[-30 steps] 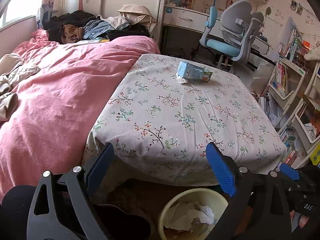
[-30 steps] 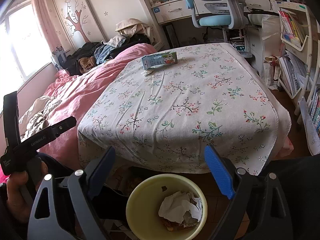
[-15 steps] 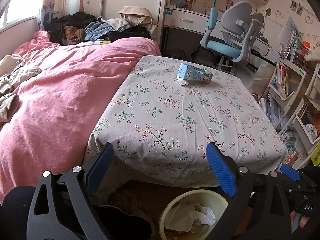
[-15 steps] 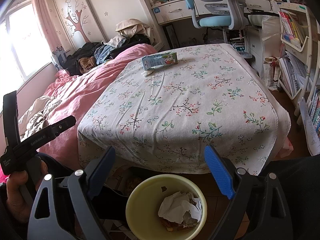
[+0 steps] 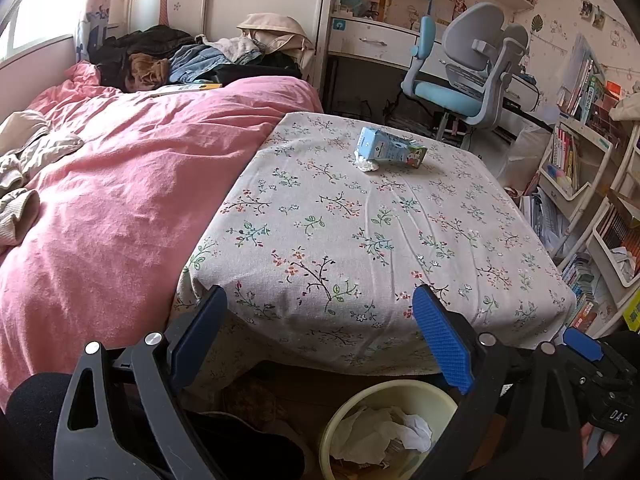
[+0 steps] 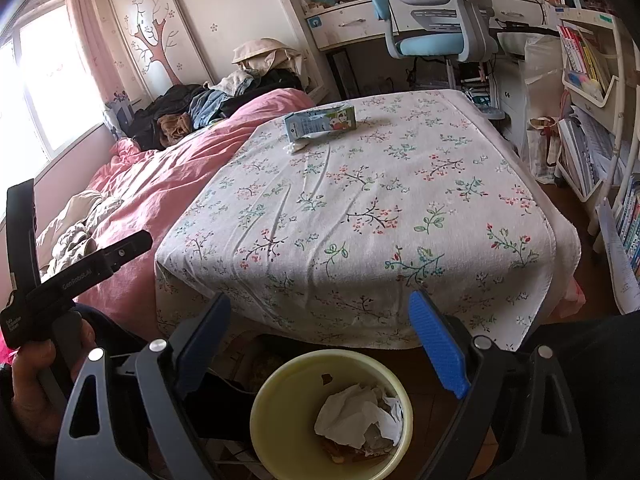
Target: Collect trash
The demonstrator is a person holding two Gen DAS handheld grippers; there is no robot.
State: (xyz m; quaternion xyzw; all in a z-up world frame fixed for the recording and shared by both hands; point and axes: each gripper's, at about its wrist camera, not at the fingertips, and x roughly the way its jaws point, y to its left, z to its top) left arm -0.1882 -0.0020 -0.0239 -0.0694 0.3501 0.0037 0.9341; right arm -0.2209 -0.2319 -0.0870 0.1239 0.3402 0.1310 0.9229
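Left gripper (image 5: 320, 340): jaws wide apart, nothing between them, held low at the near edge of the table (image 5: 400, 248). Right gripper (image 6: 320, 340): likewise spread and empty, hanging just above the yellow bin (image 6: 280, 400), which already holds crumpled paper.

Remaining trash: a blue carton (image 5: 390, 151) lying on its side at the far end of the floral tablecloth (image 6: 360, 208), with a small white tissue wad (image 5: 366, 165) touching its near-left end. Both are well apart from either gripper.

Risks, as judged: the reach is long; grabbing the carton alone may leave the wad behind or flick it onto the pink bed (image 5: 120, 184). A low approach could snag and drag the loose cloth.

Versus a second ago: carton, wad and bin unchanged; the left view has shifted only slightly.
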